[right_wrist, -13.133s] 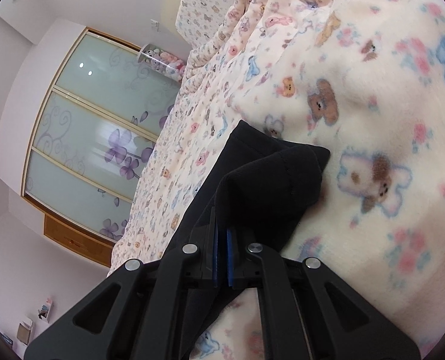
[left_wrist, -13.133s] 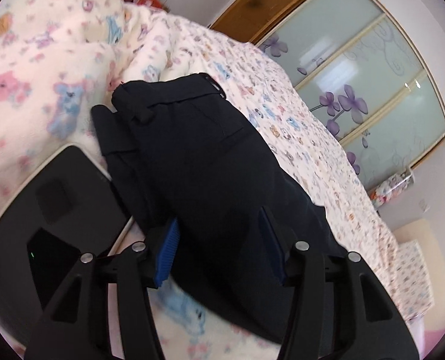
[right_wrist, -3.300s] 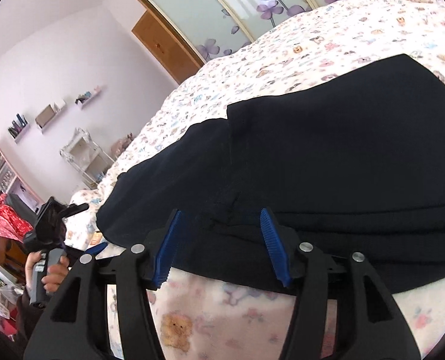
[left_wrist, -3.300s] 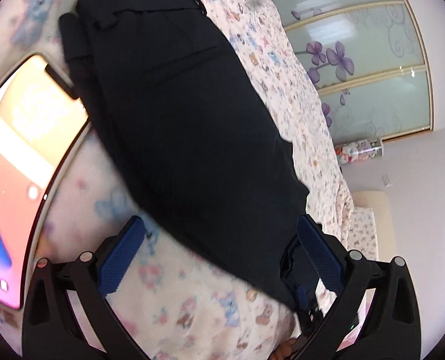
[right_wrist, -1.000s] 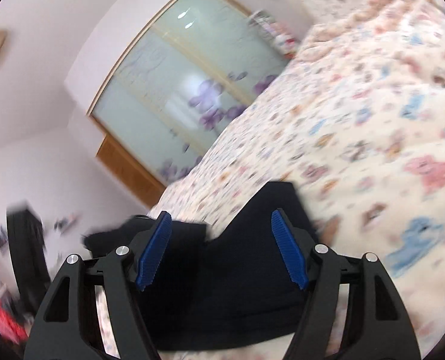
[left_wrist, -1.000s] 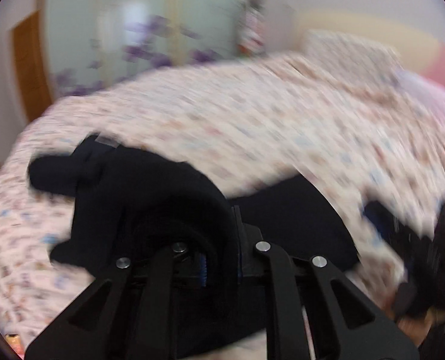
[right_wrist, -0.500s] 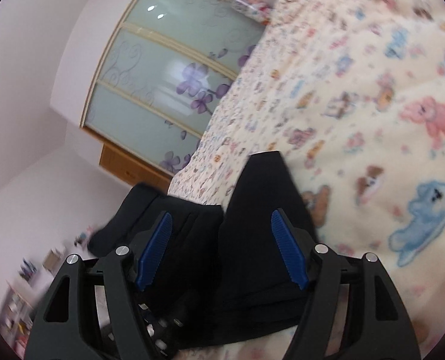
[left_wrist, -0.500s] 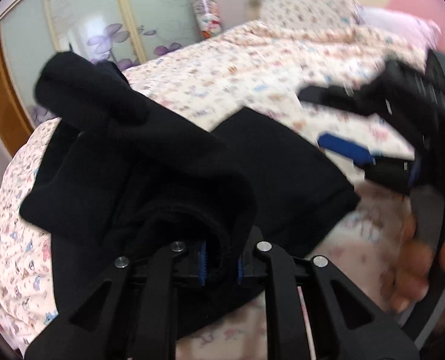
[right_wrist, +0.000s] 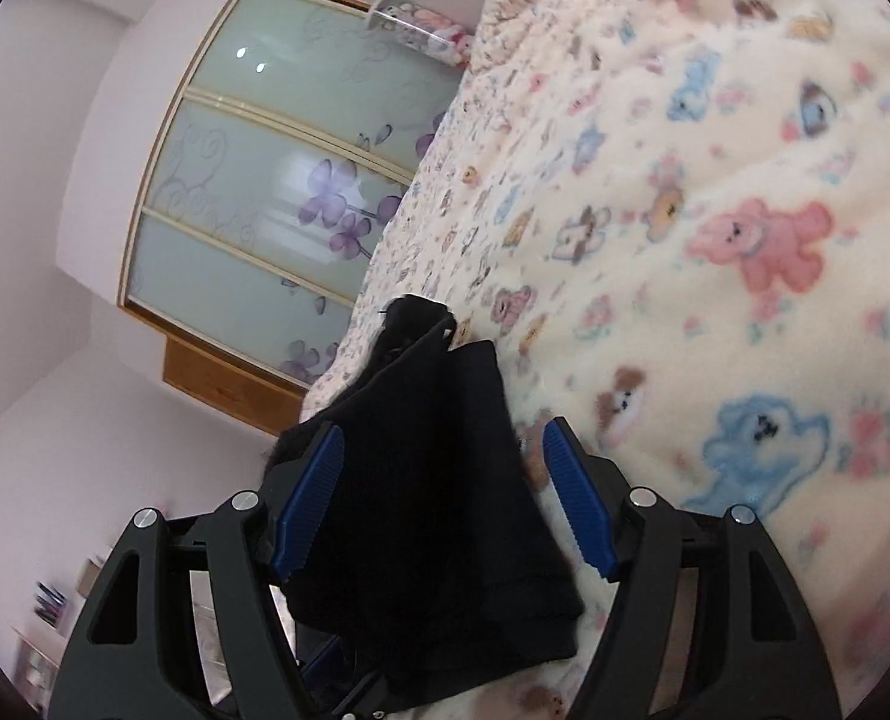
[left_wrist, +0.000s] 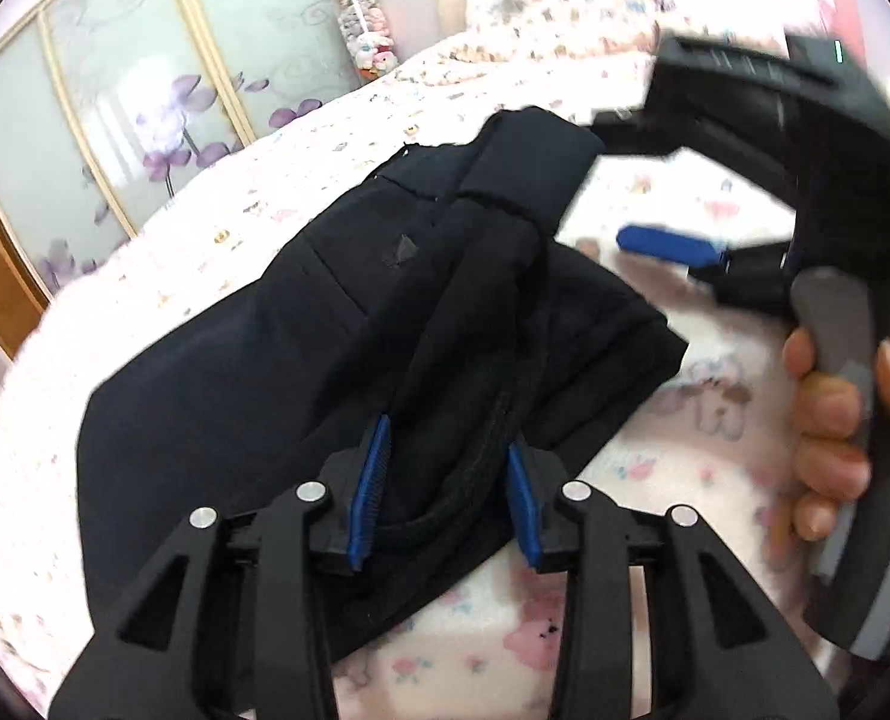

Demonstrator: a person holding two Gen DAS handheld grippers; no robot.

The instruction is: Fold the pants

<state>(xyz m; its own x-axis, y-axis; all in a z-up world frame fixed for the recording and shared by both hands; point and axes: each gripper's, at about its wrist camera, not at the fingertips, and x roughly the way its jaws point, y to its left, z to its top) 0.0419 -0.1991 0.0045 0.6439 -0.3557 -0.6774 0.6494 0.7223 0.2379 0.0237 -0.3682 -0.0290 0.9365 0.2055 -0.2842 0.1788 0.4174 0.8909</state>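
The black pants point(left_wrist: 336, 324) lie folded in a bundle on the bear-print blanket point(left_wrist: 565, 630). My left gripper point(left_wrist: 445, 492) is open, its blue pads on either side of a thick folded edge of the pants, not pinching it. In the right wrist view the pants point(right_wrist: 420, 480) lie between the blue pads of my right gripper point(right_wrist: 445, 498), which is open wide. The right gripper point(left_wrist: 673, 243) also shows in the left wrist view at the right, held by a hand, open beside the waistband end.
The bed blanket point(right_wrist: 715, 240) spreads to the right. A glass-door wardrobe point(right_wrist: 276, 192) with purple flowers stands beyond the bed, with a jar of plush toys point(left_wrist: 366, 30) beside it. The person's hand point(left_wrist: 829, 420) is at the right.
My left gripper has opened and let go of the pants fold it was carrying; the pants now lie flatter on the bed. The right gripper stays open, closer to the bundle.
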